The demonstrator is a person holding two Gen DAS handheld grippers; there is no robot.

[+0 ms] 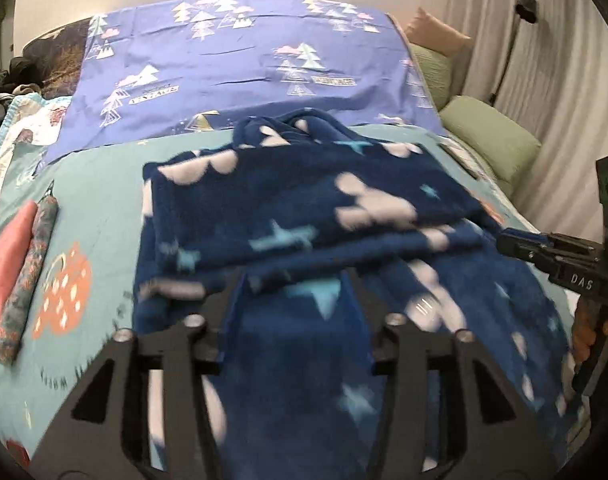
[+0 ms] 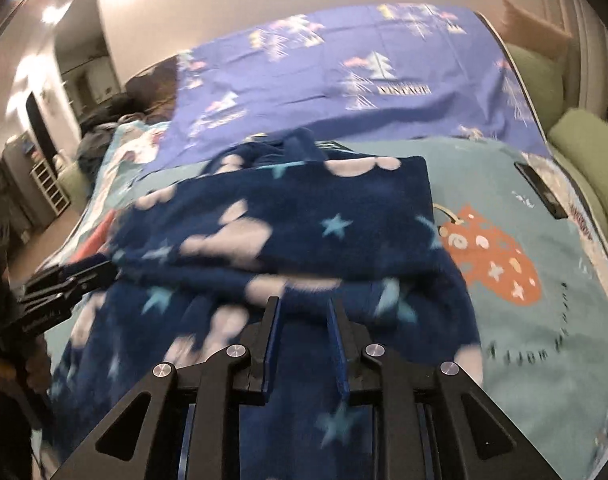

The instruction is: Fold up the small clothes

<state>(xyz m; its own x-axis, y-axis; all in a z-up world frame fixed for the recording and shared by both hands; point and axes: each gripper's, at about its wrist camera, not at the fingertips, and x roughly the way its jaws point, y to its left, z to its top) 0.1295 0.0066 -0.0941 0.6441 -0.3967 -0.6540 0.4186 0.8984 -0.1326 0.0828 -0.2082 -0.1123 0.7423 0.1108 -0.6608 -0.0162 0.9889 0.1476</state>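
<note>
A dark blue fleece garment (image 1: 304, 216) with pale clouds and light blue stars lies on the bed, its far part folded over toward me; it also shows in the right wrist view (image 2: 304, 216). My left gripper (image 1: 296, 280) is open just above the garment's near part, with nothing between its fingers. My right gripper (image 2: 302, 308) is open over the fold edge, also empty. The right gripper shows in the left wrist view (image 1: 516, 242) at the garment's right side. The left gripper shows in the right wrist view (image 2: 92, 274) at the garment's left side.
The teal bedspread (image 1: 96, 220) has orange prints. Folded pink and floral clothes (image 1: 16, 264) lie at the left. A purple tree-print sheet (image 1: 240, 64) covers the far bed. Green cushions (image 1: 492, 144) sit at the right. A dark phone (image 2: 540, 188) lies right of the garment.
</note>
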